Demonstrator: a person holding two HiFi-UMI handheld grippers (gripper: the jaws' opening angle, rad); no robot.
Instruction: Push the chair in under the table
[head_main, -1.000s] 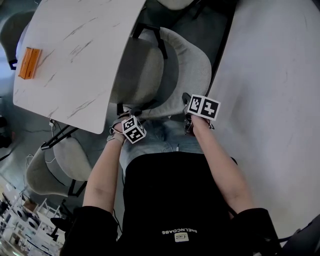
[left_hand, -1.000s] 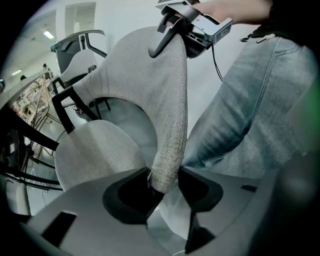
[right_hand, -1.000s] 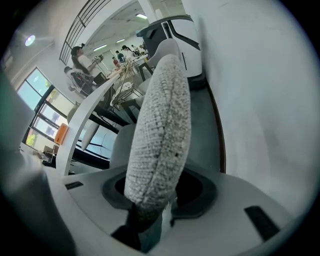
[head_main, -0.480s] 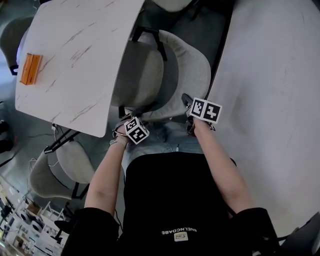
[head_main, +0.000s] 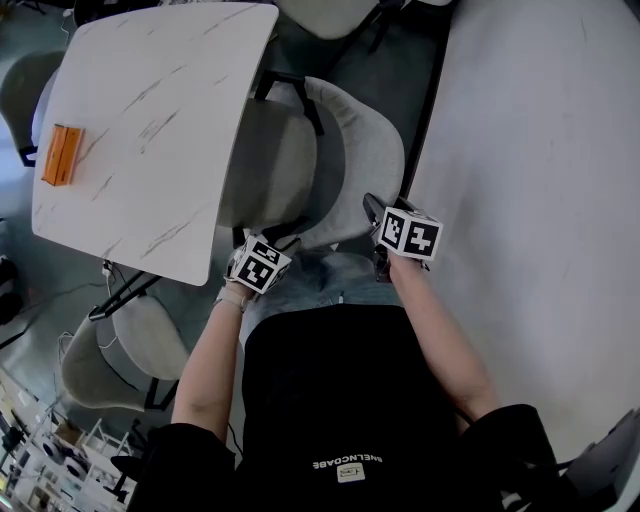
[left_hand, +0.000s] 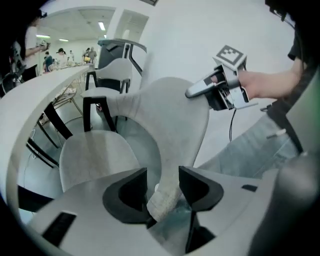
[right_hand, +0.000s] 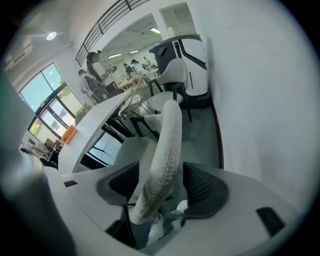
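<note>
Nearest the head camera are the person's black shirt (head_main: 340, 390) and jeans (head_main: 320, 275), with a bare forearm reaching down on each side to a gripper. The left gripper (head_main: 256, 262) and the right gripper (head_main: 405, 232) sit at the near rim of the grey chair (head_main: 370, 130), one at each end of its curved backrest. From above, the marker cubes cover the jaws. Each gripper's own view shows them. In the left gripper view the jaws stand apart with the lower corner of the backrest between the two dark pads, and a gap shows at the left pad. In the right gripper view the jaws are wide, having just been opening, and the padded rim runs up between them clear of both pads. The left gripper view also catches the right gripper at the far side of the backrest, its tip at the fabric edge. The chair's seat lies partly under the marbled white tabletop (head_main: 150, 110), with the backrest outside the tabletop edge, facing the person. One orange box (head_main: 60, 155) lies on the far left part of the tabletop. In all, the head view shows four grey chairs: this one, one at the lower left (head_main: 110, 350), one at the left edge (head_main: 20, 90) and one at the top (head_main: 320, 15). A broad white surface (head_main: 540, 150) fills the right side. Only the gripper views show the bright room beyond, with people (right_hand: 95, 70) standing there.
</note>
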